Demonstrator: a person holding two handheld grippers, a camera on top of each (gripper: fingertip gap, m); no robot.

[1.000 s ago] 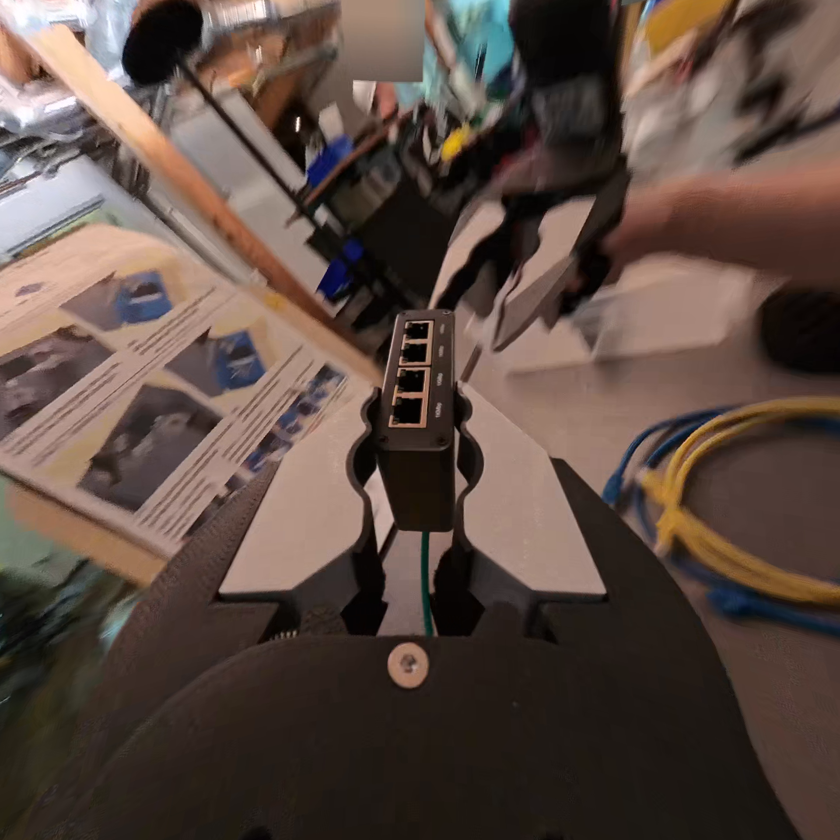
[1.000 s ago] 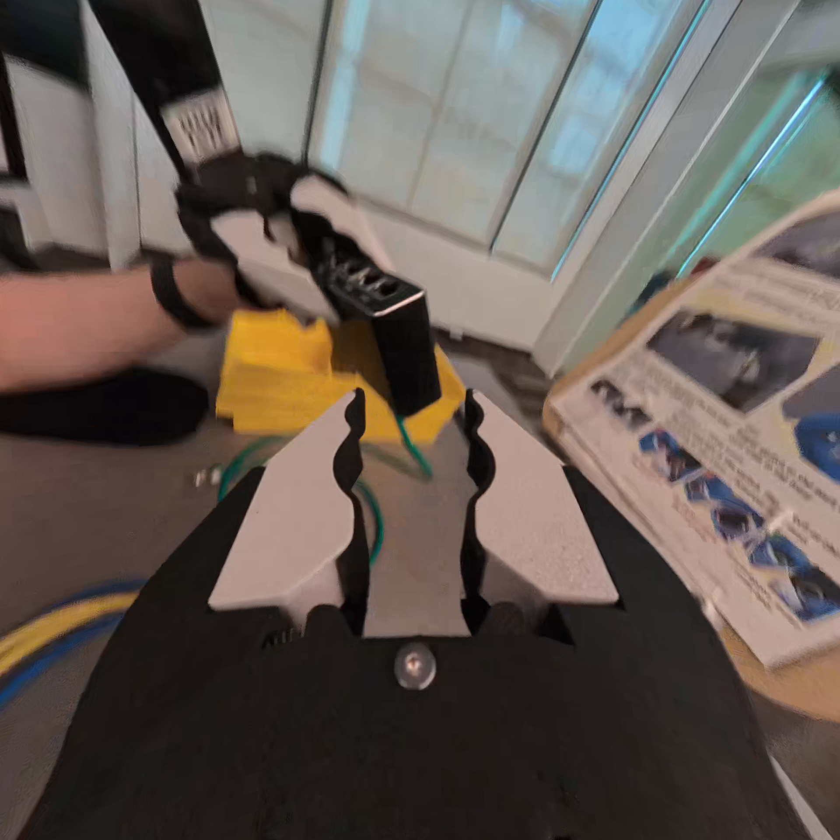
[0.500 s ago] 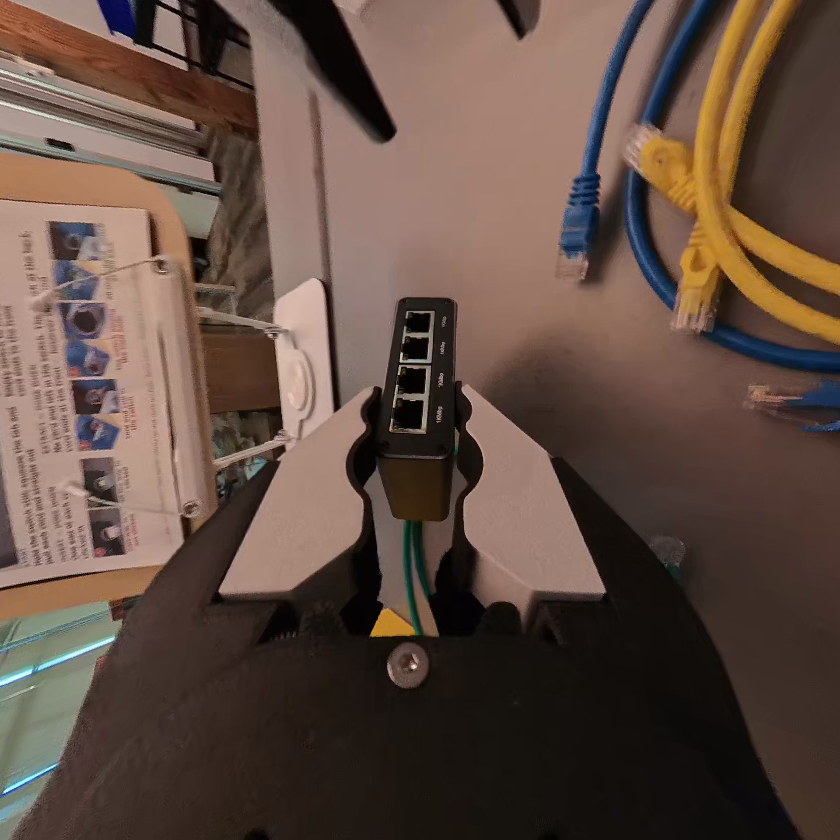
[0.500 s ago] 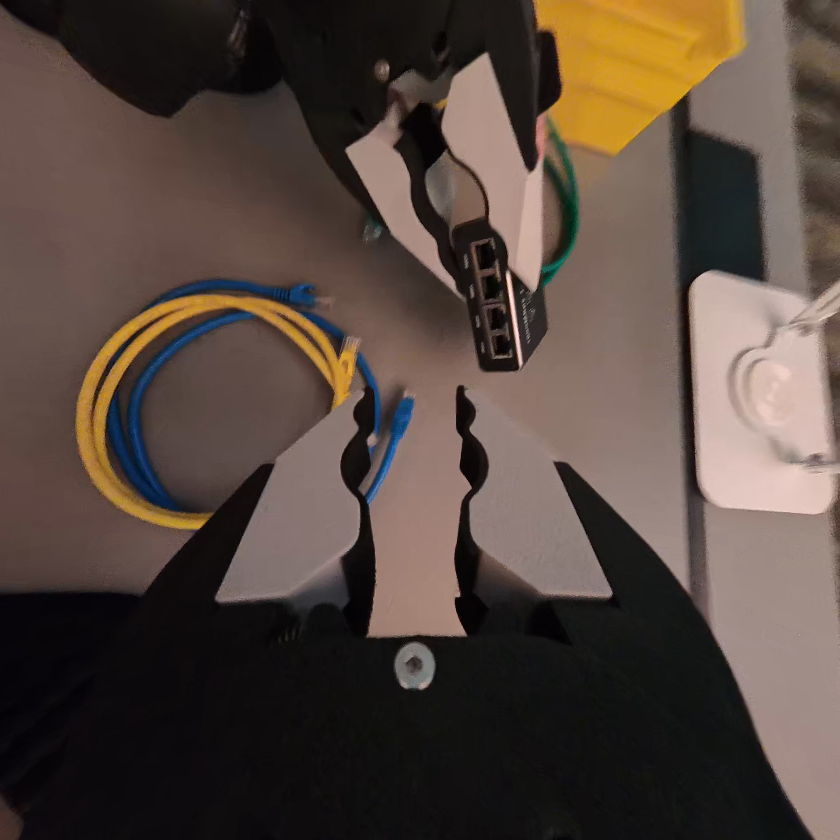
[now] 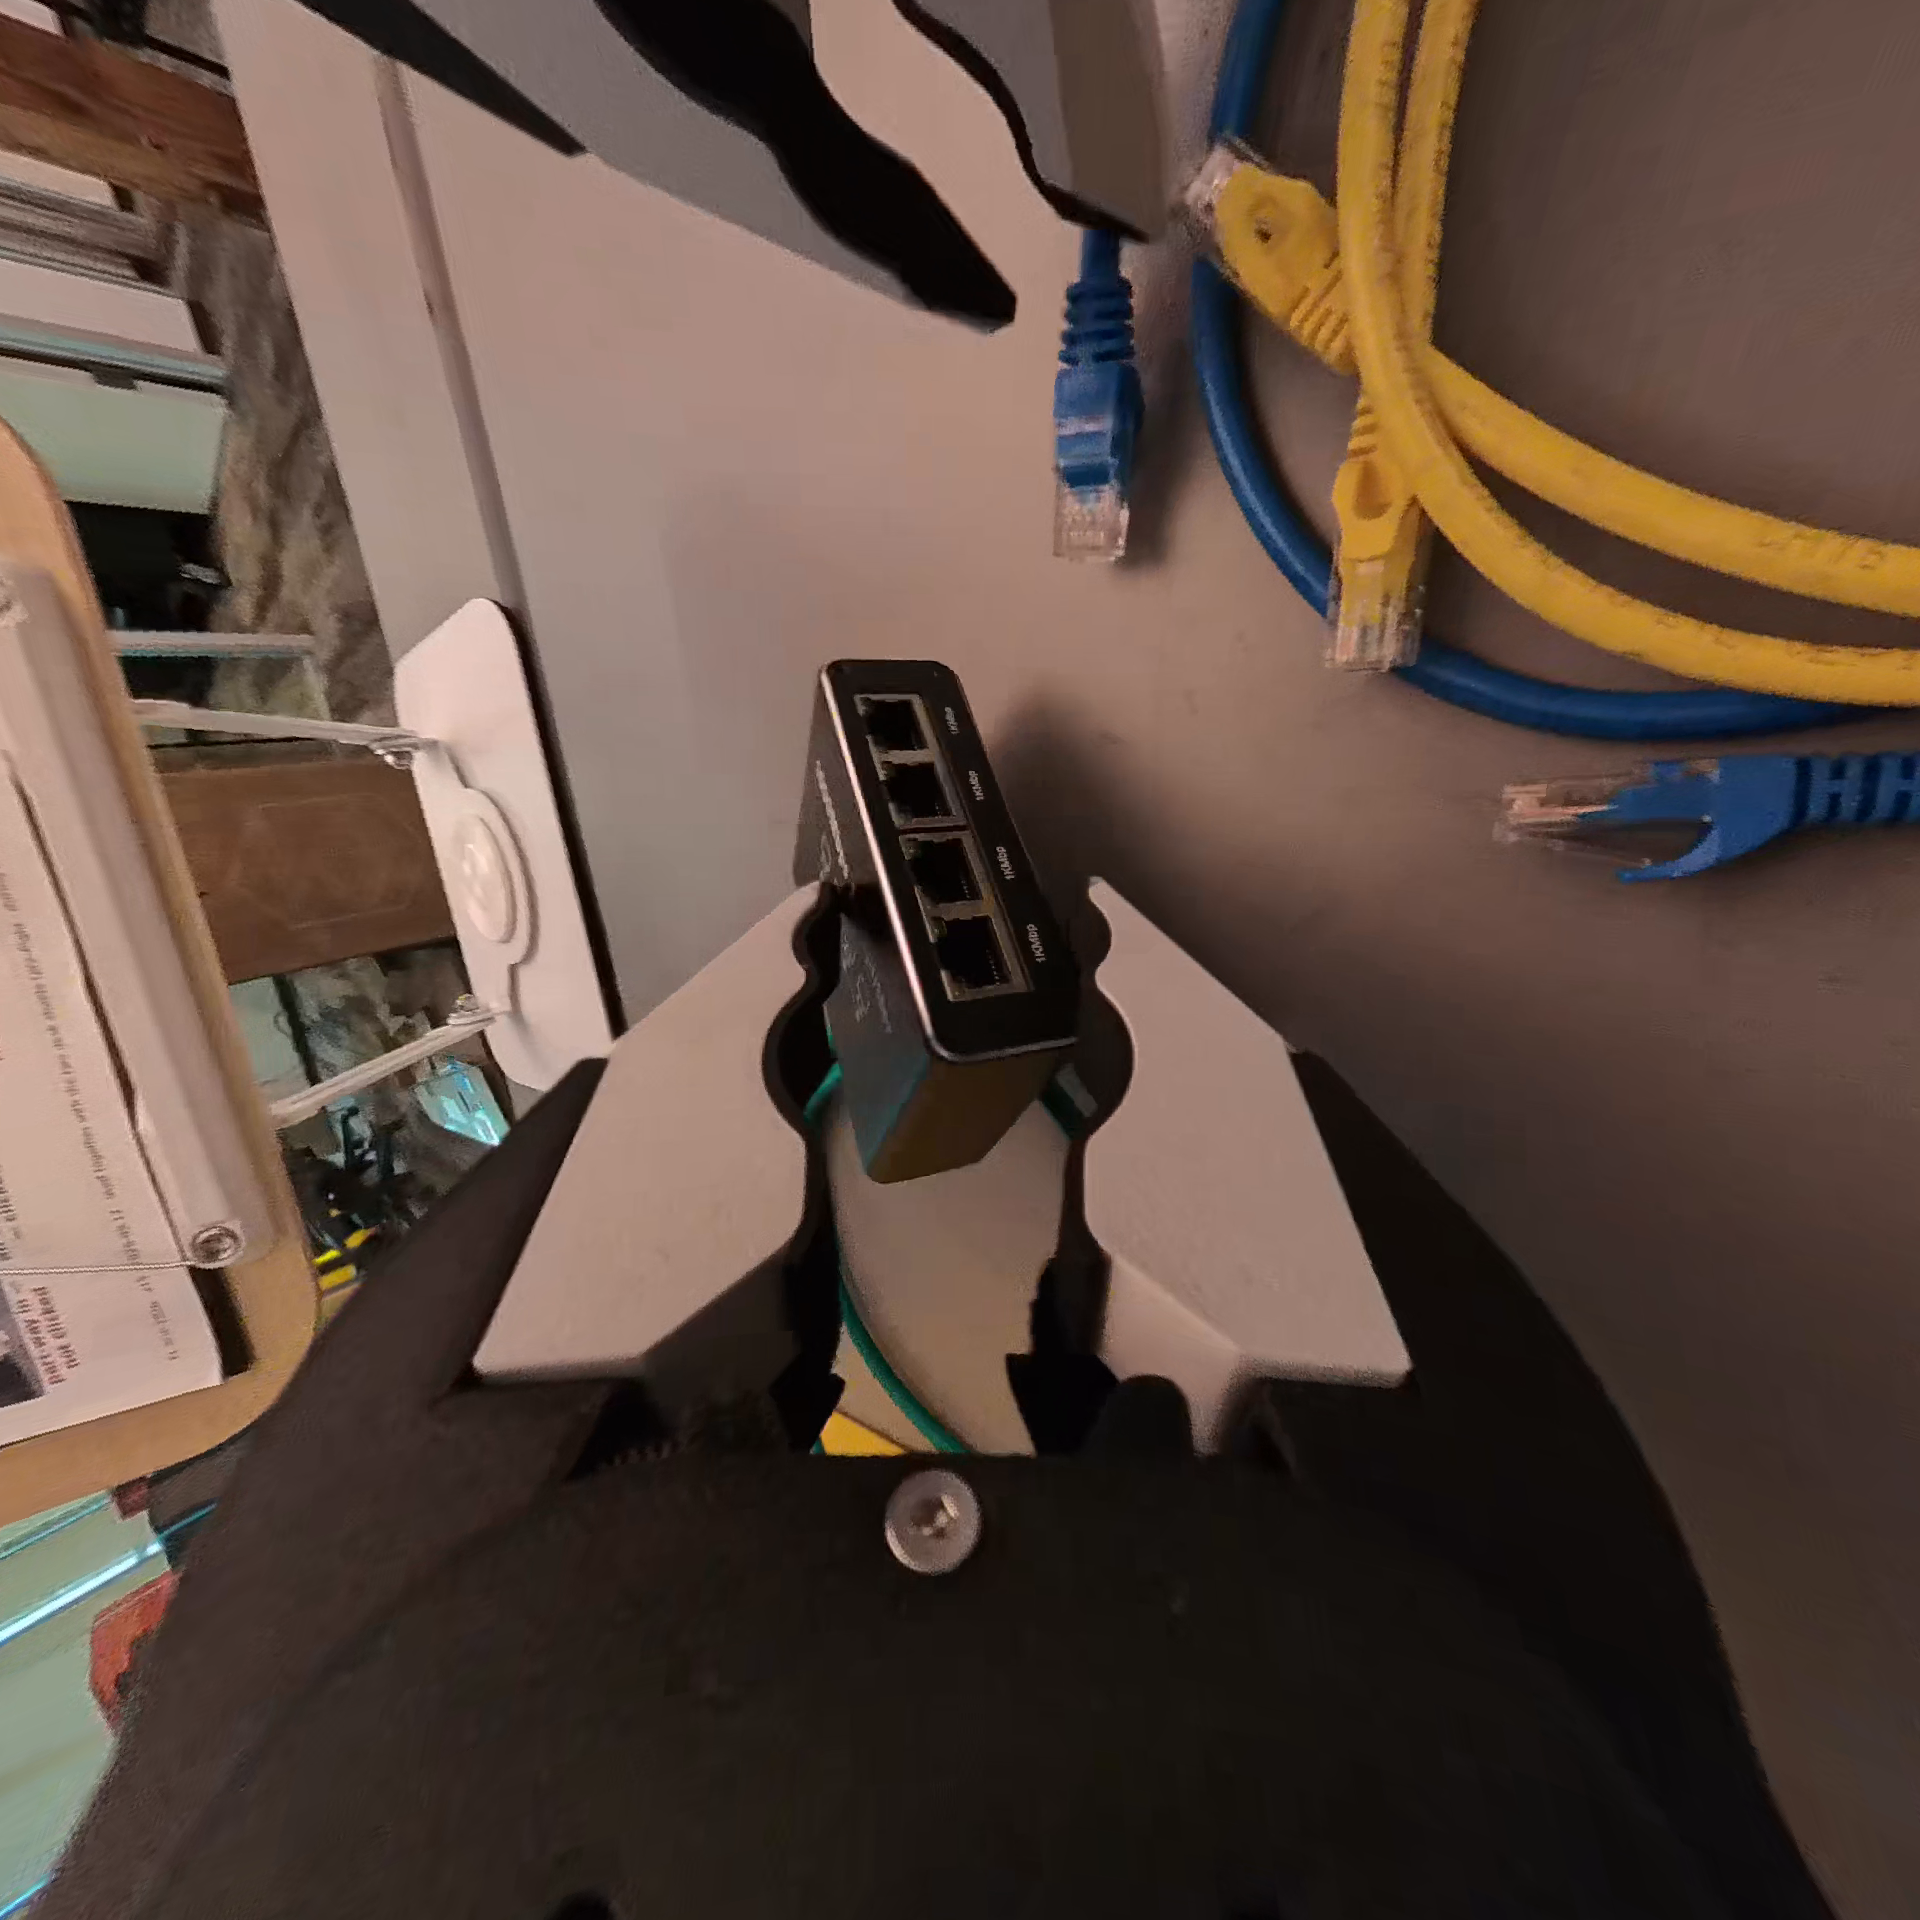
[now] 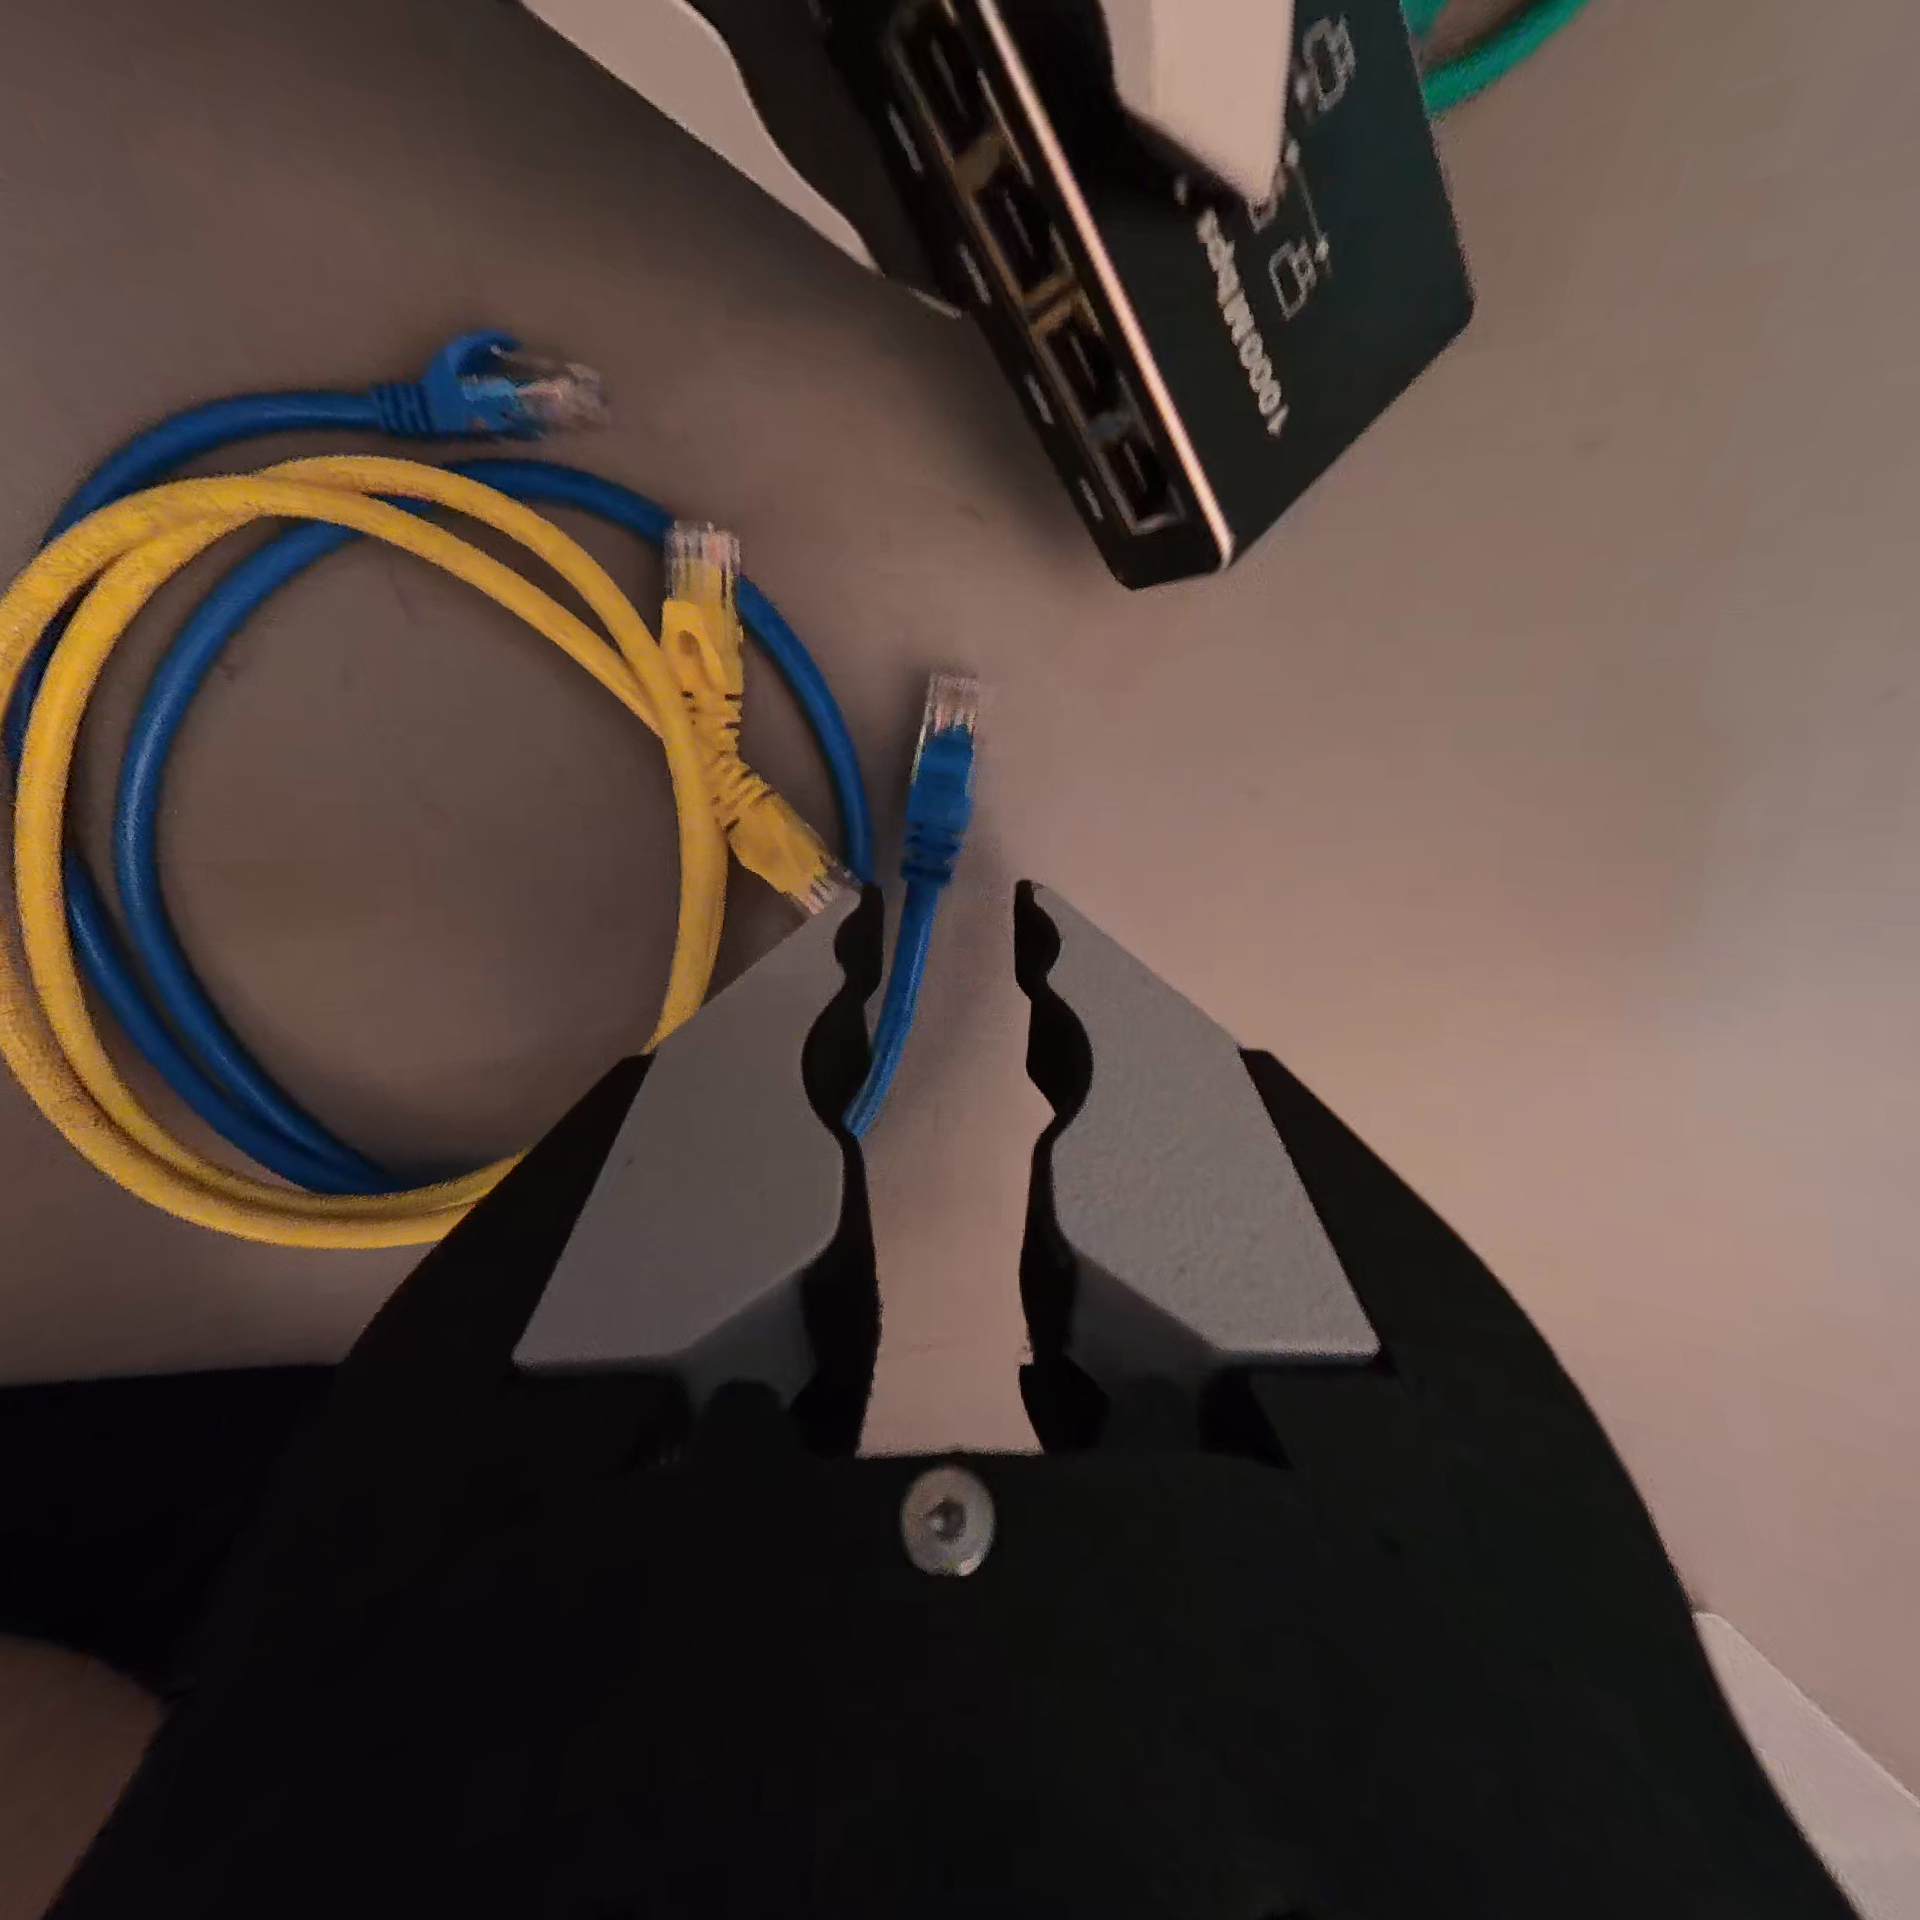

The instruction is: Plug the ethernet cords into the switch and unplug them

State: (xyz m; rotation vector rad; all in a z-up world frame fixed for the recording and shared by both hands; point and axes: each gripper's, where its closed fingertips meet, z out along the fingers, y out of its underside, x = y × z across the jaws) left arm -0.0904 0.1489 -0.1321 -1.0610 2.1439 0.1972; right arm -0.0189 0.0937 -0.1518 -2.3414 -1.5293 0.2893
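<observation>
Here the black switch (image 5: pixel 935 883) sits tilted between the fingertips of the left gripper (image 5: pixel 951 894), its row of four empty ports facing the left wrist camera and its far end pointing to about 11 o'clock. The grey fingers stand on either side of the switch, with a sliver of gap at its 9 o'clock side; whether they actually pinch it cannot be told. A green cord (image 5: pixel 862 1340) trails from under the switch back between the fingers toward 6 o'clock. In the right wrist view the switch fills the frame at 1 o'clock, just over the grey table (image 6: pixel 1455 935), blurred, with a left finger across its top face. The right gripper (image 6: pixel 940 904) hangs over the table with its jaws apart and nothing in them. A free blue plug (image 6: pixel 940 769) lies just beyond its fingertips at 12 o'clock, pointing toward the switch, and its blue cord (image 6: pixel 821 675) runs back beneath the gap between the fingers. At 9 o'clock in that view the blue cord lies coiled together with a yellow cord (image 6: pixel 364 483), all ends loose on the table; both yellow plugs lie against the blue loop. At the table's edge, at 9 o'clock in the left view, stands a white base (image 5: pixel 478 748) of a clear stand bearing a printed sheet (image 5: pixel 73 1195).
</observation>
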